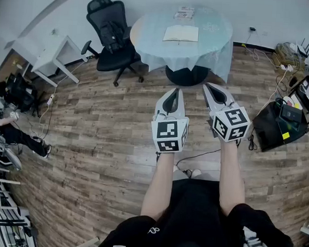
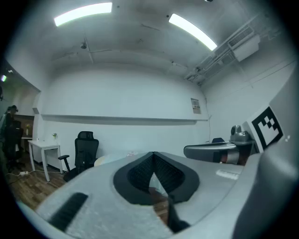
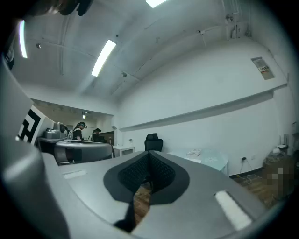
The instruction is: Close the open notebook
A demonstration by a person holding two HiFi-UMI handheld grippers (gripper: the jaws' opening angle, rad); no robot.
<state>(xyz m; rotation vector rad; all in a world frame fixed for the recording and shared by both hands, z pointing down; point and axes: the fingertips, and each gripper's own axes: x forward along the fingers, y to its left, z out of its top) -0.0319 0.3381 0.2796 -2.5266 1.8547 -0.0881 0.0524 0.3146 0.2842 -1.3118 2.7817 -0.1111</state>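
An open notebook [image 1: 181, 34] lies flat, white pages up, on a round table with a pale blue cloth [image 1: 212, 45] at the far end of the room. My left gripper [image 1: 173, 92] and right gripper [image 1: 208, 86] are held out side by side over the wooden floor, well short of the table, both pointing level toward it. Both are shut with nothing between the jaws. In the left gripper view the jaws [image 2: 153, 155] meet at a point, and the table [image 2: 105, 160] is a pale sliver beyond. The right gripper view shows its shut jaws [image 3: 149, 154] and the table [image 3: 208, 159] to the right.
A black office chair [image 1: 116, 36] stands just left of the table, with a white desk [image 1: 53, 55] further left. A small printed stack [image 1: 184, 12] sits at the table's far side. An open black case [image 1: 284, 121] and cables lie on the floor at right. People sit at the far left [image 1: 7, 120].
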